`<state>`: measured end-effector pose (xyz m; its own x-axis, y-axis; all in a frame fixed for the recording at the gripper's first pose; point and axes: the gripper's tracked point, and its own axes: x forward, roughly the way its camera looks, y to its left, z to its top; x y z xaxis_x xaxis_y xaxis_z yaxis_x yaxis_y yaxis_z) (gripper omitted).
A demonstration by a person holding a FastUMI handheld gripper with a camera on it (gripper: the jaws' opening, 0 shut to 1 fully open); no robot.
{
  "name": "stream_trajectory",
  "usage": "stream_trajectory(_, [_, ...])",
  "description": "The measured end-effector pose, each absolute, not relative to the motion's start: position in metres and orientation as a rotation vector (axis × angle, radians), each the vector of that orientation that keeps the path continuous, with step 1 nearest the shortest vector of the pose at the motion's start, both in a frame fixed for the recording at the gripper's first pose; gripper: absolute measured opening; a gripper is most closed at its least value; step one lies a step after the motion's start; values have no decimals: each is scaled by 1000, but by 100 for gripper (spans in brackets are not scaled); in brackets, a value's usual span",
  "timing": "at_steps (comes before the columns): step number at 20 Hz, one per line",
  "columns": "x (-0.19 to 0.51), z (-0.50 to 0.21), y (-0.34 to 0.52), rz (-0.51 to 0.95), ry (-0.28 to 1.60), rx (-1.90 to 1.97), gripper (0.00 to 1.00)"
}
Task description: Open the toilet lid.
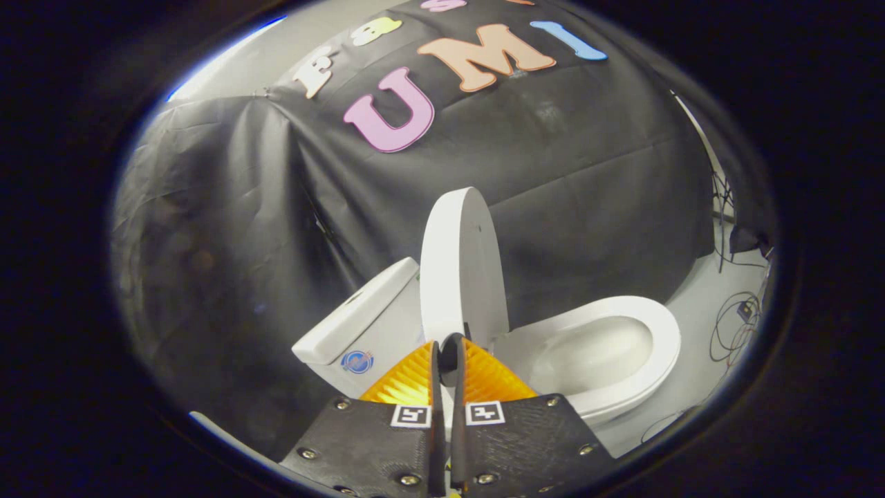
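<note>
I am looking along the gripper [446,346] and its two fingers are sitting drawn nearly together, with only a thin slit showing between them; nothing is being pinched in that slit as far as I can tell, though the fingertips [437,349] are overlapping the bottom edge of the toilet lid [462,259], so I cannot say whether they are brushing it or hanging just short of it; the lid is standing raised just ahead of the fingers, close to upright and seen almost edge-on, its broad white face turning toward the side of the bowl; beyond the fingers and off to my left, the cistern [359,325] is sitting behind the lid, with its flat tank cover [356,308] on top and a small round blue sticker [357,362] on the wall facing me; off to my right of the fingers, the toilet seat [650,311] is lying down flat around the open bowl [594,353], and the bowl's white inside is showing plainly; the black cloth wall [276,207] is hanging behind the whole toilet, creased and sagging; farther to my right, beyond the seat, thin dark cables [733,325] are trailing in loops across the pale floor [698,304], and one more is dropping down along the edge of the cloth.
</note>
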<state>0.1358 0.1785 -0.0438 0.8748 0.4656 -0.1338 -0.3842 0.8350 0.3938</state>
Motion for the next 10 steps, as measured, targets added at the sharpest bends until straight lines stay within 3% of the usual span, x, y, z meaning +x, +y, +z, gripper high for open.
stream_trajectory(10, [131, -43, 196, 491, 227, 338, 4])
